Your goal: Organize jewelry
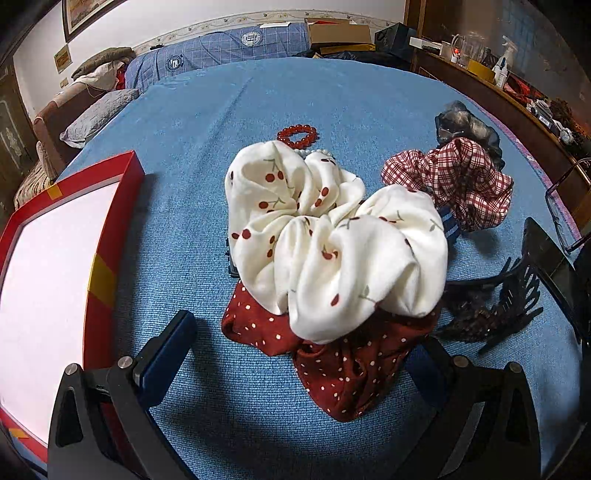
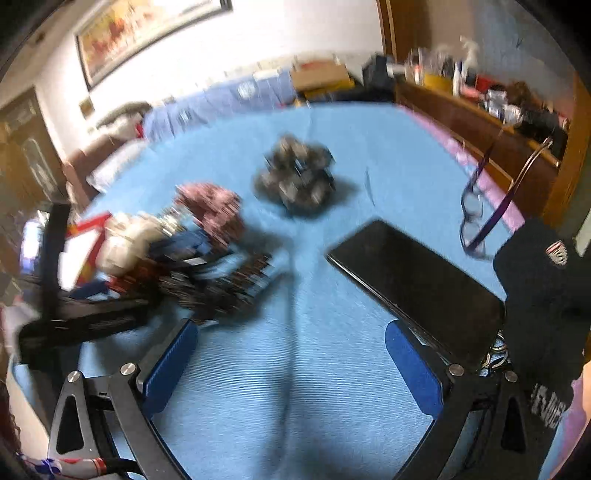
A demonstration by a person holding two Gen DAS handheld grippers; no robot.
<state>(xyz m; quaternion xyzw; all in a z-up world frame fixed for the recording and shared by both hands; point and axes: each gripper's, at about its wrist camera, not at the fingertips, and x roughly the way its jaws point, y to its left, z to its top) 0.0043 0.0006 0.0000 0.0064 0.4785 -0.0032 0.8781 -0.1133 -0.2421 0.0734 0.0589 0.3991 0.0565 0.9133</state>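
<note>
In the left wrist view a white cherry-print scrunchie [image 1: 332, 240] lies on a dark red polka-dot scrunchie [image 1: 340, 369], on a blue bedspread [image 1: 258, 110]. Behind them lie a red bead bracelet [image 1: 297, 136], a pearl strand [image 1: 317, 152], a red plaid scrunchie [image 1: 454, 181], a grey scrunchie [image 1: 461, 123] and a black claw clip [image 1: 498, 306]. My left gripper [image 1: 299, 365] is open around the polka-dot scrunchie. A red box [image 1: 55, 277] with a white floor stands at the left. My right gripper [image 2: 291, 358] is open and empty over bare bedspread; that view is blurred.
A black phone [image 2: 417, 291] lies by the right gripper's right finger. Purple glasses [image 2: 476, 218] and a dark cap [image 2: 543, 295] lie at the right. A wooden shelf [image 1: 517, 96] with bottles runs along the right. Pillows and a cardboard box [image 1: 340, 33] are at the back.
</note>
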